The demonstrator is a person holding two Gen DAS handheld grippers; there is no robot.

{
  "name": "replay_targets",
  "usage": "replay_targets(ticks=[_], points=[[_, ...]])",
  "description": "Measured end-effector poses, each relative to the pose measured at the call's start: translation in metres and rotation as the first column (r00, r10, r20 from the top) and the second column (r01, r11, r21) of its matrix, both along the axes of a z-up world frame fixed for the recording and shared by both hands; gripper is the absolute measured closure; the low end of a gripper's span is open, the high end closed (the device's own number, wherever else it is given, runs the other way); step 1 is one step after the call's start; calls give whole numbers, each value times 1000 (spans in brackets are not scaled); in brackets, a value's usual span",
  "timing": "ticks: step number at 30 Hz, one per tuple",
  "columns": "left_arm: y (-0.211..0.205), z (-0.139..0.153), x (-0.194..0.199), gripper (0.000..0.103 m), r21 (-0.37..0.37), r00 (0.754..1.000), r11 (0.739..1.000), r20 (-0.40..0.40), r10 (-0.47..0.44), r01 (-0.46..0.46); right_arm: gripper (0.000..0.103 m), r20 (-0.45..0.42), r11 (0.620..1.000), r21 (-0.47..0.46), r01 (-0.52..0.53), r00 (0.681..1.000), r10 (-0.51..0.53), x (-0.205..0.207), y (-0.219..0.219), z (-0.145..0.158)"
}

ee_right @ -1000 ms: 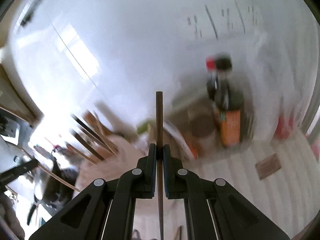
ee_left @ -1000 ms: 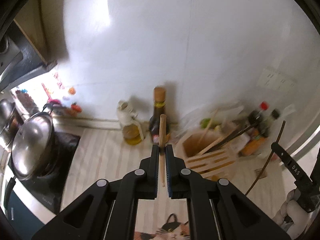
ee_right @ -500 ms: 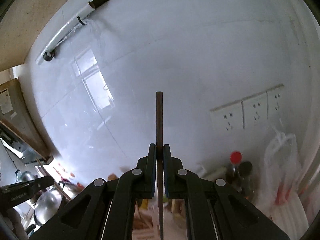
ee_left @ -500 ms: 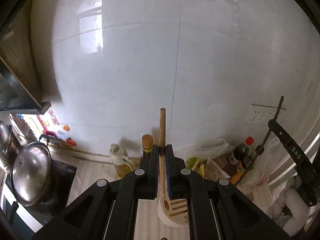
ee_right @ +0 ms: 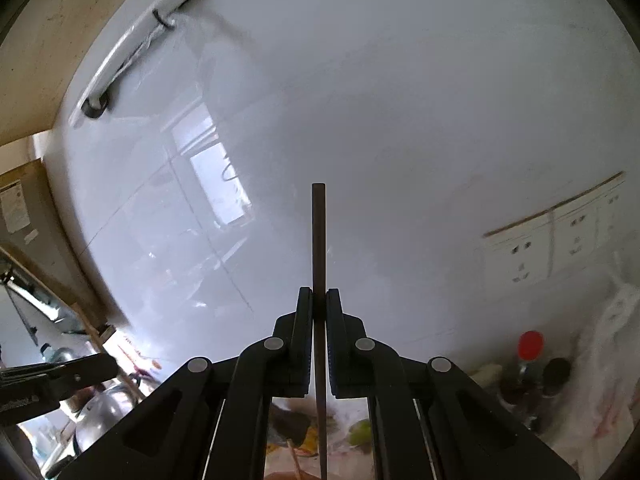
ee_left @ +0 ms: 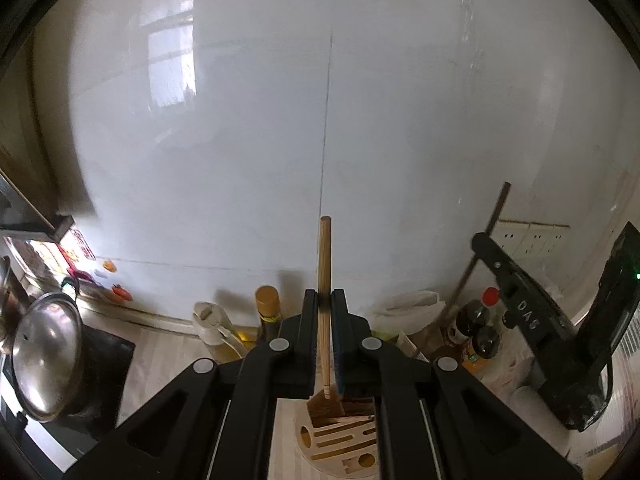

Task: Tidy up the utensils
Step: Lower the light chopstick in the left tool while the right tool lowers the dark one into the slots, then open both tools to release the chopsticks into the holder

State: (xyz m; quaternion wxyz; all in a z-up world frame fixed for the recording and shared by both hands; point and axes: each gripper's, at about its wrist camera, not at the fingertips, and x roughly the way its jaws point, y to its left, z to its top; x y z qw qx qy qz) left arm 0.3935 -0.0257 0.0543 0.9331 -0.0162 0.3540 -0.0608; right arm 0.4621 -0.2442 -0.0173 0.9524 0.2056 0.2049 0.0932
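Observation:
My left gripper (ee_left: pixel 324 300) is shut on a light wooden utensil handle (ee_left: pixel 324 256) that stands upright; its flat wooden head (ee_left: pixel 326 403) hangs just above a round slotted wooden utensil holder (ee_left: pixel 340 438) on the counter. My right gripper (ee_right: pixel 319 300) is shut on a thin dark stick-like utensil (ee_right: pixel 318 236), also upright, held high in front of the white wall. That gripper and its dark stick (ee_left: pixel 486 236) show at the right of the left wrist view. The left gripper shows at the lower left of the right wrist view (ee_right: pixel 48 380).
A steel pot with lid (ee_left: pixel 44 356) sits on a black stove at left. An oil jug (ee_left: pixel 212 328) and bottles (ee_left: pixel 268 304) stand by the wall; sauce bottles (ee_left: pixel 480 332) and plastic bags are at right. Wall sockets (ee_right: pixel 552 240) are at right.
Both grippers have risen and tilted up from the counter to face the wall. The left utensil's head now hangs over the holder, which has slid lower in view.

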Motion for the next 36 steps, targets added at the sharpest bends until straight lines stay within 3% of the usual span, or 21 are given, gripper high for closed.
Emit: replay_targets(ticks=[8,18,25,26,27,28,29,30,31,34,36], points=[[1,-31,16,99,-14,998,1000,-69,8,-9,97,-33,995,38,-94,995,95,3,7,-32],[2,-52,25,99,-29,993,999,-121,10,-13,97,28,990,32,-138,990,137,-7,14,-41],[11,-54,16,94,-110,989,994,-149,-11,-5,95,-30,964,39,-262,964,263,-19,21,-48],[13,-51,13,93,-115,989,993,-145,-10,-7,91,-37,963,34,-269,962,270,-22,21,-47],[16,-46,8,84,-126,991,992,-134,-7,-10,79,-45,961,31,-275,960,276,-26,21,-45],[17,-42,5,63,-122,992,992,-125,-1,-14,63,-48,961,31,-274,960,276,-30,20,-43],[19,-38,1,46,-112,994,993,-113,10,-22,57,-51,963,32,-267,962,268,-33,18,-41],[21,-34,-3,23,-109,995,994,-95,21,-31,52,-51,965,40,-259,964,261,-39,14,-38],[24,-30,-7,17,-105,997,994,-74,30,-38,49,-57,968,39,-248,967,250,-43,12,-35],[32,-26,-20,14,-86,998,995,-48,49,-53,44,-85,980,33,-197,976,199,-57,3,-27],[37,-28,-31,0,-65,997,996,-32,65,-67,40,-120,989,24,-145,982,147,-70,-3,-23]])
